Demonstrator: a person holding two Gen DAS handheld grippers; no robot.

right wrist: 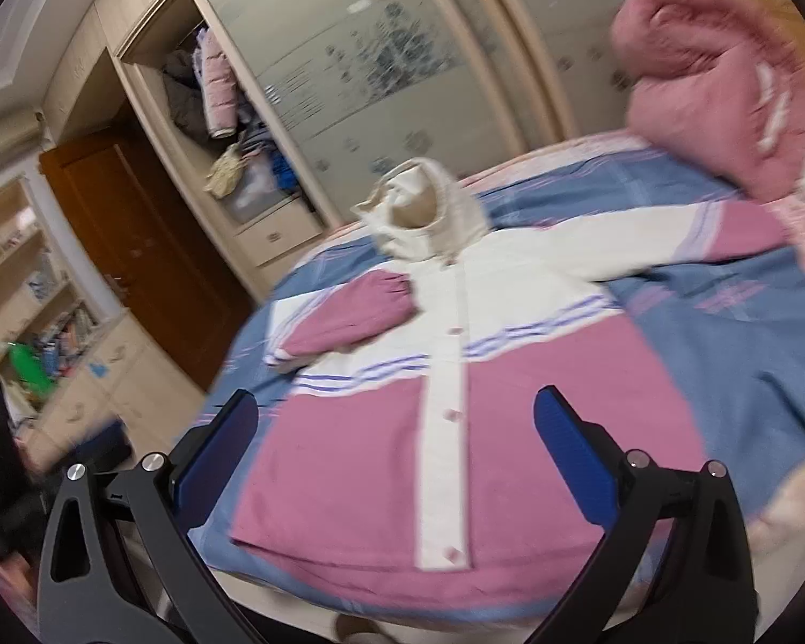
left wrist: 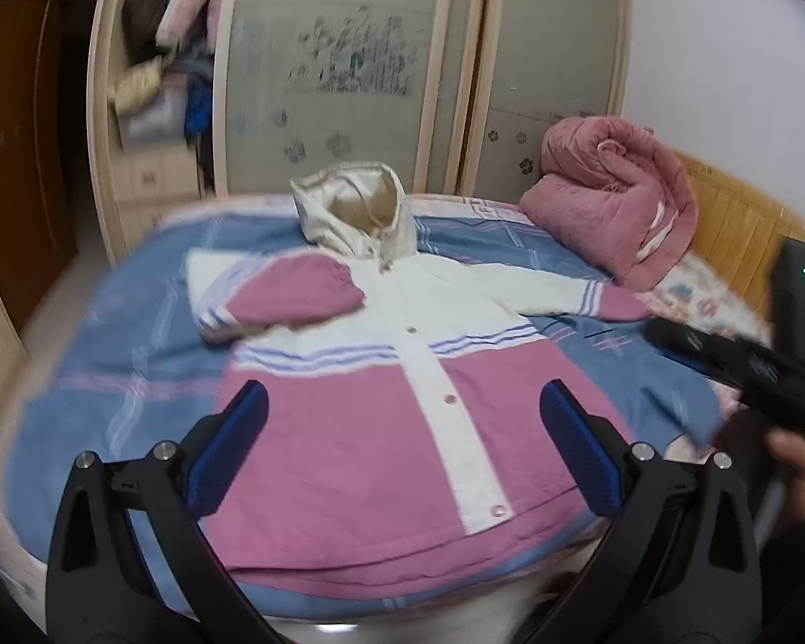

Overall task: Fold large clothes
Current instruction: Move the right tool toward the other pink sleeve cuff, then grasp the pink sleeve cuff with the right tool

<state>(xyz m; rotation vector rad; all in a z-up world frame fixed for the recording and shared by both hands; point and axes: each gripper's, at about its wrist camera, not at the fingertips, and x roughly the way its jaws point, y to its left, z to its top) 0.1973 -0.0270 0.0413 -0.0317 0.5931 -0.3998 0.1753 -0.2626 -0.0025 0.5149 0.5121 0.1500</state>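
Observation:
A pink and white hooded jacket (left wrist: 381,429) lies front up on the bed, hood at the far end; it also shows in the right wrist view (right wrist: 510,418). Its left sleeve (left wrist: 290,295) is folded in over the chest, and its right sleeve (left wrist: 563,295) stretches out to the right. My left gripper (left wrist: 402,408) is open and empty, above the jacket's lower half. My right gripper (right wrist: 397,418) is open and empty, above the jacket's lower half too. The right gripper's body (left wrist: 746,370) shows at the right in the left wrist view.
The bed has a blue checked sheet (left wrist: 107,349). A rolled pink quilt (left wrist: 612,198) lies at its far right corner. A wardrobe with sliding doors (left wrist: 349,70) and an open shelf section stands behind the bed. A brown door (right wrist: 134,236) and shelves are at the left.

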